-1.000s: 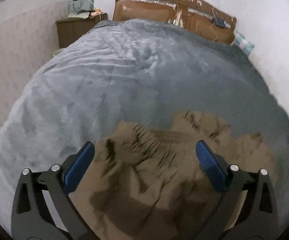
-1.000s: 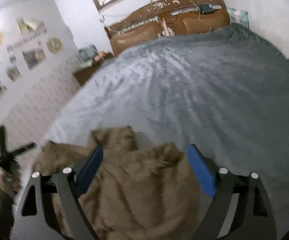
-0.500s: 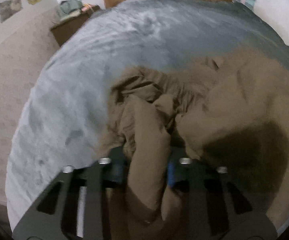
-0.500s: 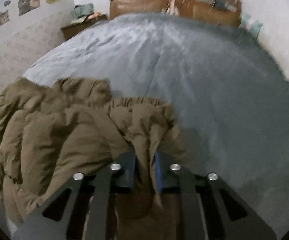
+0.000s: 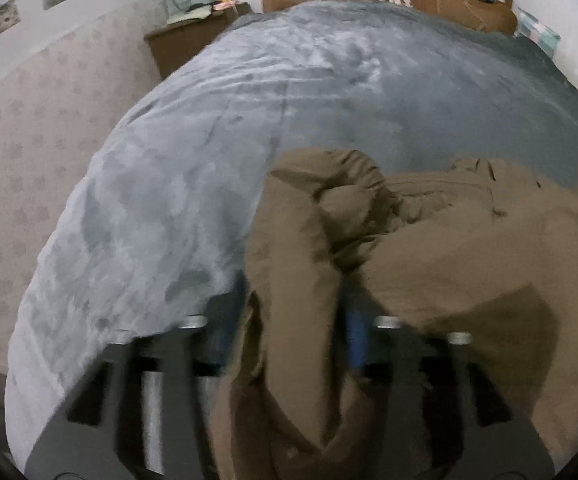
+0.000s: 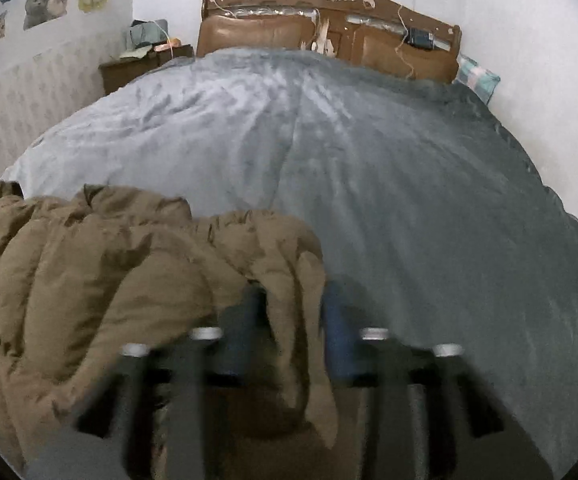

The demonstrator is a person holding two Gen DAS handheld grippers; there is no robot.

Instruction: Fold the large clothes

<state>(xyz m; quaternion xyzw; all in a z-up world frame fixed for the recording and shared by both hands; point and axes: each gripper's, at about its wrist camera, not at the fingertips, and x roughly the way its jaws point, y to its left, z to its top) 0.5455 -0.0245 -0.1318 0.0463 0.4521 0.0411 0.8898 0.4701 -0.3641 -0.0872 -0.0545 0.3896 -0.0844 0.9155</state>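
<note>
Your brown padded coat [image 5: 429, 264] lies bunched on the near end of the bed's grey blanket [image 5: 217, 152], puffed and creased, with no neat fold to be seen, so nearly all the folding is left. A ridge of it runs between the jaws of your left gripper [image 5: 295, 332], which have just been opening and now stand parted around the cloth. Your right gripper [image 6: 293, 332] has likewise just been opening, a hanging flap between its loosened jaws

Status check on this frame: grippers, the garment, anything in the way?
Left gripper and right gripper jaws just opening, a fold of brown jacket between each. Jacket bunched on grey blanket. Nothing in the way.
</note>
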